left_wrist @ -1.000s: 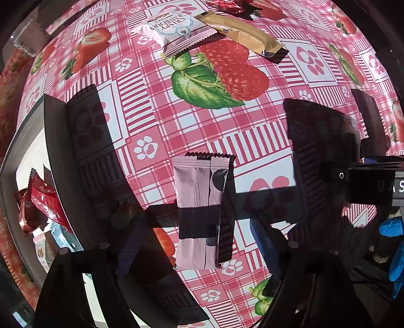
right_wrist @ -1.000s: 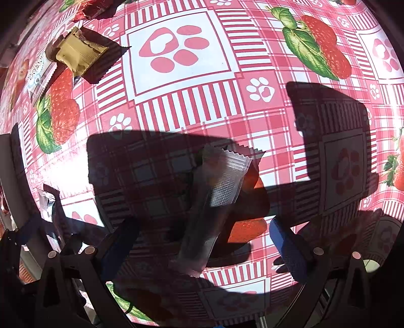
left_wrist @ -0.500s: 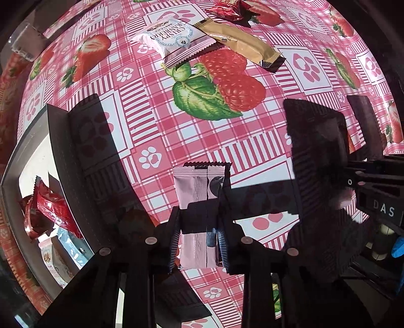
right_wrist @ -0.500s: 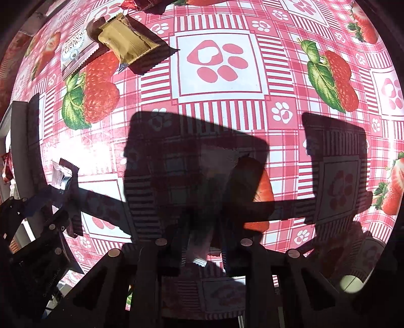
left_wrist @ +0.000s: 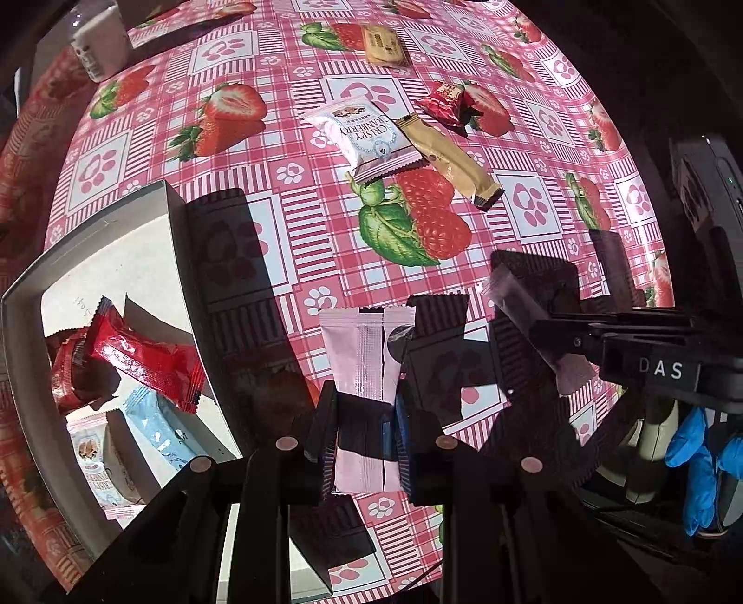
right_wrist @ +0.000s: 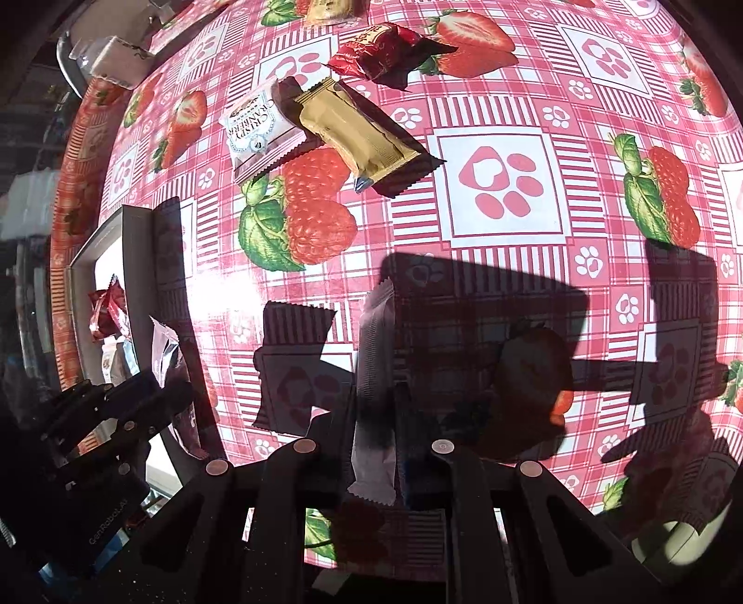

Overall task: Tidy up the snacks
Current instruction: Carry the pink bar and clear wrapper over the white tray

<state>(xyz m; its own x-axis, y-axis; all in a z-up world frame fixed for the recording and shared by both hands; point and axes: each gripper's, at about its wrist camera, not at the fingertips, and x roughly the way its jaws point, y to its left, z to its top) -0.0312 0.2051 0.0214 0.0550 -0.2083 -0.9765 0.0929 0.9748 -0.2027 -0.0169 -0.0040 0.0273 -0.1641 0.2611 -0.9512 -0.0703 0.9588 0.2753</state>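
Note:
My left gripper (left_wrist: 364,439) is shut on a pale pink snack packet (left_wrist: 367,371) and holds it above the strawberry tablecloth, right of the grey box (left_wrist: 172,260). My right gripper (right_wrist: 376,441) is shut on a long pale stick packet (right_wrist: 376,371), also lifted off the cloth. Each gripper shows in the other's view: the right one with its packet (left_wrist: 534,325) at the right, the left one with its packet (right_wrist: 165,353) at the lower left. The box holds a red packet (left_wrist: 144,357), a light blue one (left_wrist: 158,427) and others.
On the cloth at the back lie a white cranberry packet (left_wrist: 367,137), a gold stick packet (left_wrist: 446,158), a red wrapped candy (left_wrist: 446,104) and a biscuit packet (left_wrist: 383,44). A white cup (left_wrist: 100,42) stands at the far left. The box's wall rises beside my left gripper.
Both grippers have closed on their packets and lifted them off the tablecloth. The views have pulled back, so more of the table and box shows.

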